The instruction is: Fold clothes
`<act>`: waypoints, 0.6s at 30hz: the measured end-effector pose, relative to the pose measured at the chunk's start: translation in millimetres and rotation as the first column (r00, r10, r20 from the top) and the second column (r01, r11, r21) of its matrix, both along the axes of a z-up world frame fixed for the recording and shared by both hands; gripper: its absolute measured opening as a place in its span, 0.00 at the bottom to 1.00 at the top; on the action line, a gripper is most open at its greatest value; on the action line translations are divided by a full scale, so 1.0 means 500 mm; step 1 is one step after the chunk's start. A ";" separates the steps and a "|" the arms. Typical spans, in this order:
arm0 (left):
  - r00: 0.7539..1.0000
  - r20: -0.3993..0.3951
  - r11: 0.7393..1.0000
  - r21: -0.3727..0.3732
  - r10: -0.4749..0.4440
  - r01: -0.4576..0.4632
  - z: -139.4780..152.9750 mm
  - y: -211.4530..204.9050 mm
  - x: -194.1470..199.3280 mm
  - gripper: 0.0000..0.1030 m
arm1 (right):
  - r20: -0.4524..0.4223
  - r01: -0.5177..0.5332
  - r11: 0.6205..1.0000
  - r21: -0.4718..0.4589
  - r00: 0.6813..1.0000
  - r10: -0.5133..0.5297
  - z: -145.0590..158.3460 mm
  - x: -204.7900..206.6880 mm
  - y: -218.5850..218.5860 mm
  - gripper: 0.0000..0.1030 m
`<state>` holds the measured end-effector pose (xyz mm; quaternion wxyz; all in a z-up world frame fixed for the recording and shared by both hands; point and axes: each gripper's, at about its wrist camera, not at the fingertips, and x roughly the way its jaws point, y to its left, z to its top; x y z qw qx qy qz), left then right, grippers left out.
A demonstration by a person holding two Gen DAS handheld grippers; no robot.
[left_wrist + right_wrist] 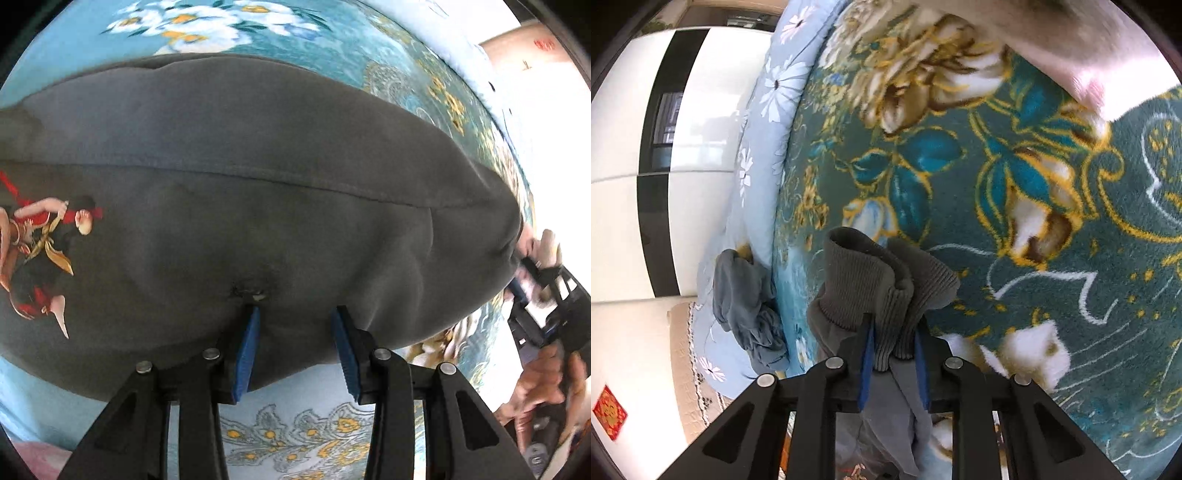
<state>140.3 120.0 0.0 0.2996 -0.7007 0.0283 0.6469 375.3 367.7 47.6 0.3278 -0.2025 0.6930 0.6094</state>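
- While the grey sweatshirt (258, 147) lies spread across the teal floral blanket (332, 40) on the bed, the step in hand appears to be the gathering of a sleeve ahead of a fold.
- At the far left of the left wrist view, a printed figure in red and gold (37, 251) marks the garment's front; a stitched seam runs across the cloth above it.
- Further right, the left gripper (295, 314) hovers over the near edge of the sweatshirt, its blue pads (245, 350) set apart with only flat cloth showing in the gap; nothing is pinched, though one fingertip sits at a small pucker in the fabric.
- At the right edge of that view, the sweatshirt tapers towards the right gripper (894, 332), held in the person's hand (543, 391).
- From the right wrist view, that gripper is pressed onto the ribbed cuff (871, 273), which stands bunched up between its pads.
- A crumpled blue-grey garment (746, 306) lies well apart at the bed's edge, on a pale blue daisy-print quilt (783, 85).
- Judgement: the next move calls for carrying the cuff inward over the body, with the left gripper either pinning or pinching the near edge first; otherwise the cloth may drag.
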 end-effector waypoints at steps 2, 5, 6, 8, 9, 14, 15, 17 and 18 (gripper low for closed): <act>1.000 0.021 1.000 0.011 0.009 -0.009 0.009 -0.005 -0.002 0.40 | 0.013 -0.028 0.999 0.028 1.000 0.028 0.022 -0.008 -0.001 0.20; 0.994 0.082 0.994 0.071 0.074 -0.080 0.030 -0.042 -0.012 0.41 | 0.003 -0.071 0.994 0.087 0.997 0.071 0.064 -0.024 -0.003 0.19; 0.989 0.099 0.987 0.102 0.113 -0.123 0.042 -0.065 -0.019 0.41 | 0.002 -0.087 0.991 0.106 0.996 0.087 0.077 -0.031 -0.007 0.19; 0.974 0.119 0.964 0.159 0.194 -0.211 0.066 -0.115 -0.033 0.41 | 0.005 -0.120 0.982 0.146 0.993 0.121 0.102 -0.047 -0.017 0.19; 0.965 0.121 0.951 0.179 0.234 -0.253 0.078 -0.140 -0.041 0.41 | 0.007 -0.137 0.977 0.165 0.990 0.138 0.114 -0.055 -0.022 0.19; 0.908 0.111 0.870 0.260 0.404 -0.419 0.135 -0.250 -0.072 0.41 | 0.046 -0.254 0.922 0.294 0.967 0.251 0.196 -0.130 -0.068 0.18; 0.899 0.109 0.858 0.269 0.424 -0.437 0.143 -0.265 -0.076 0.41 | 0.060 -0.288 0.901 0.323 0.957 0.285 0.214 -0.150 -0.080 0.18; 0.881 0.106 0.834 0.289 0.461 -0.471 0.159 -0.299 -0.084 0.41 | 0.109 -0.385 0.839 0.384 0.921 0.373 0.249 -0.206 -0.117 0.18; 0.873 0.108 0.823 0.296 0.475 -0.484 0.167 -0.318 -0.086 0.41 | 0.134 -0.430 0.807 0.405 0.901 0.413 0.258 -0.231 -0.140 0.18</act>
